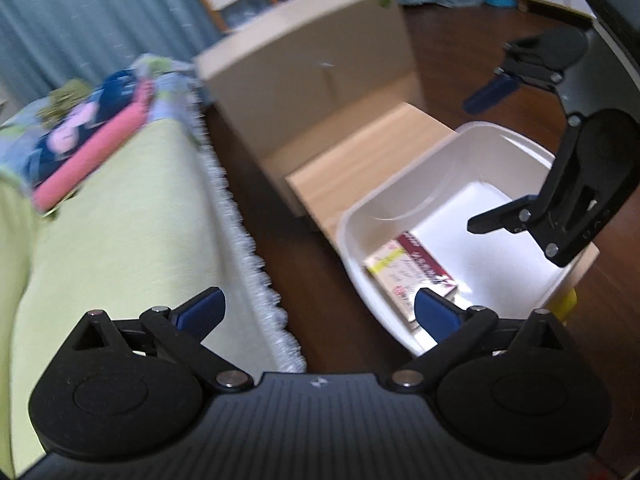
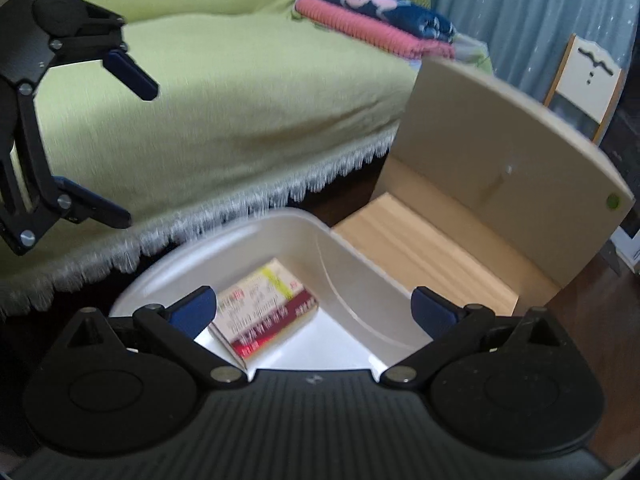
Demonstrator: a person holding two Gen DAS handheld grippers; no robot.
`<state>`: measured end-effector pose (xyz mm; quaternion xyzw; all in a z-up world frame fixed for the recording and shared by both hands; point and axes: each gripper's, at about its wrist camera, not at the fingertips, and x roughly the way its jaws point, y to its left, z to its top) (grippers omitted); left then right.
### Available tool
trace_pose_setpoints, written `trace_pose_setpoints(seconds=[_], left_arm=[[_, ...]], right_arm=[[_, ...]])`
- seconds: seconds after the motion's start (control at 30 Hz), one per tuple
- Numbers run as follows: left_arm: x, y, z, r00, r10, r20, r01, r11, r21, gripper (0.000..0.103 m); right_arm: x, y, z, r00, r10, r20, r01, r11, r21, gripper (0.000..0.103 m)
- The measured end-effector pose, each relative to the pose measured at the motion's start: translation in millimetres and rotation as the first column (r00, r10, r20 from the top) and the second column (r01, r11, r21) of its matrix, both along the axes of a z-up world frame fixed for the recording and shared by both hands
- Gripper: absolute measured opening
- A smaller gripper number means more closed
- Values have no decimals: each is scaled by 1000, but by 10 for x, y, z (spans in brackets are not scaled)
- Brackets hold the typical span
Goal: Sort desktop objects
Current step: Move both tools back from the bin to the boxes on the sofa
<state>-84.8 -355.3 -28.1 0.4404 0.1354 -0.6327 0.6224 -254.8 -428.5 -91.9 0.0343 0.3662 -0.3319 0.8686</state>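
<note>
Overhead, both claws (image 1: 320,312) (image 2: 312,312) agape, empty; book (image 2: 264,316) in tub (image 2: 360,280), lettering blurred.

Each hand-held gripper, left (image 1: 318,312) and right (image 2: 314,310), has a matte black ribbed body. Two round black discs flank it. Black linkage arms with silver rivets run forward from the discs and end in dark blue pads (image 2: 192,312).

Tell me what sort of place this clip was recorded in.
Most likely a home living room or bedroom: a sofa or bed under a green fringed cover, folded blankets stacked on it, blue curtains behind, and a white bin on a low wooden table.
</note>
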Motion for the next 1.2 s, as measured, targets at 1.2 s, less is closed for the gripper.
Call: trace_pose_setpoints(seconds=[1.2], left_arm=[[1772,3161,890,703,709,-58,-701,676,-226,103]], right_arm=[[2349,1630,1195,800,386,459,-470,879,80,103]])
